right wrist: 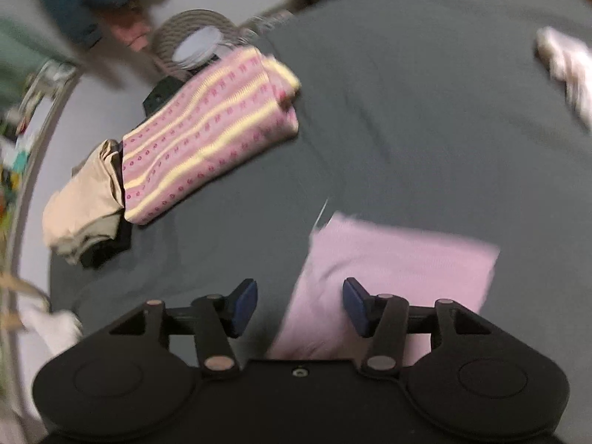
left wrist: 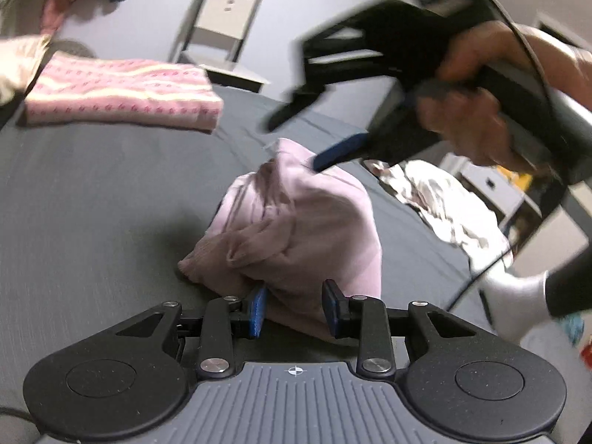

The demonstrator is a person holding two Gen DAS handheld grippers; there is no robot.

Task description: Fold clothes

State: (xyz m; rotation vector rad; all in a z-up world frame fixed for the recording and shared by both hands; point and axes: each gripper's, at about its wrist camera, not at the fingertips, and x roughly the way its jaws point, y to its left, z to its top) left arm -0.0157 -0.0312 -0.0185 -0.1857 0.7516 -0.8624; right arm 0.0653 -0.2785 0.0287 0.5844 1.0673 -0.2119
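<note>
A pink garment (left wrist: 296,229) lies bunched on the bed (left wrist: 92,203), between the left tool's (left wrist: 296,305) spread fingers. The right tool (right wrist: 299,305) hovers above it, open and empty.

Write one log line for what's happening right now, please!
step: folding | left gripper: open around pale pink garment | right gripper: open above it | striped pink garment: folded
</note>
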